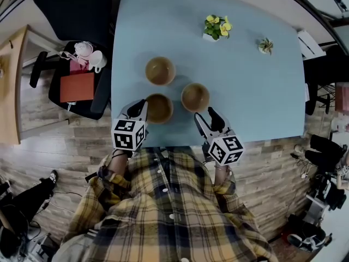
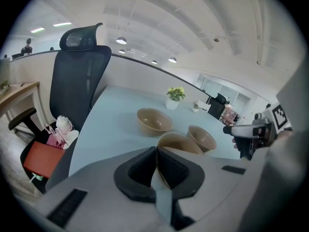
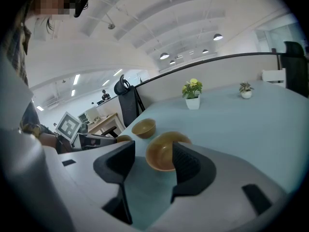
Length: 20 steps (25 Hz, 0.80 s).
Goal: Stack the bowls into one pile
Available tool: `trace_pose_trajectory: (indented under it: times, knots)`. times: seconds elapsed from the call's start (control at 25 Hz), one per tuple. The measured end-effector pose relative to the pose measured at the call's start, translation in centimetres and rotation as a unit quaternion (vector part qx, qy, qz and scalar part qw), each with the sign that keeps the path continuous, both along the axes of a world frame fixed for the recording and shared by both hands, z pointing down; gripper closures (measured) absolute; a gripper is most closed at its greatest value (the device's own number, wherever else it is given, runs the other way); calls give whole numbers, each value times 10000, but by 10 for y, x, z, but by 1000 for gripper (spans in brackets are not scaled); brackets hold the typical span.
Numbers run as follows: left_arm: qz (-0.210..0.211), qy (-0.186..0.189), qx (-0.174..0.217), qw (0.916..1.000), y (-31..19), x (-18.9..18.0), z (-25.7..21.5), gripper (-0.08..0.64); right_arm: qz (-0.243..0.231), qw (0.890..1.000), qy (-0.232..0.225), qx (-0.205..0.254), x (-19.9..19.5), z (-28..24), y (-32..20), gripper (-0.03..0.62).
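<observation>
Logged from the head view: three brown bowls, unstacked, on the light blue table point(image 1: 256, 86), namely far bowl point(image 1: 160, 70), near-left bowl point(image 1: 159, 108) and near-right bowl point(image 1: 195, 97), all close together near the front edge.

Found the left gripper point(image 2: 155, 151) clamped on the near rim of the near-left bowl. Confirmed in the left gripper view only, with the thin bowl wall pinched between both pads. From the head view, seen merely at that bowl's left edge, grip not readable.

Found the right gripper point(image 3: 153, 149) released, jaws wide apart, nothing pressed by either pad. Placed the near-right bowl just beyond the tips, its right side hidden behind one jaw. Contact with that bowl not determinable in either view.

Noted at the table's far side, well apart from the bowls: yellow flower pot point(image 1: 217, 28) and small green plant point(image 1: 265, 46). Noted left of the table: black office chair point(image 1: 68, 10).
</observation>
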<state>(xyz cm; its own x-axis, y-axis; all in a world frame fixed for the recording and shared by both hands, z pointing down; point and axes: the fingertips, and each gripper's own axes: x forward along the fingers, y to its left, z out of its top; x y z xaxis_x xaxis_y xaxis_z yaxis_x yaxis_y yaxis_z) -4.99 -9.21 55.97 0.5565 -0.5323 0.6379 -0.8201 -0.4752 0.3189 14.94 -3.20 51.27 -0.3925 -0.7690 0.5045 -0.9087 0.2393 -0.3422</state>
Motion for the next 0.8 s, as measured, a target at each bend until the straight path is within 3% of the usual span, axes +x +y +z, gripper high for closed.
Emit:
trace_pose_trajectory:
  times: [0.44, 0.8]
  knots:
    - [-324, 540, 475, 9969, -48, 6, -49, 557, 84, 9999, -42, 129, -3, -7, 10, 345]
    - [-252, 572, 639, 9960, -92, 30, -54, 557, 315, 9995, -50, 38, 11, -4, 22, 345]
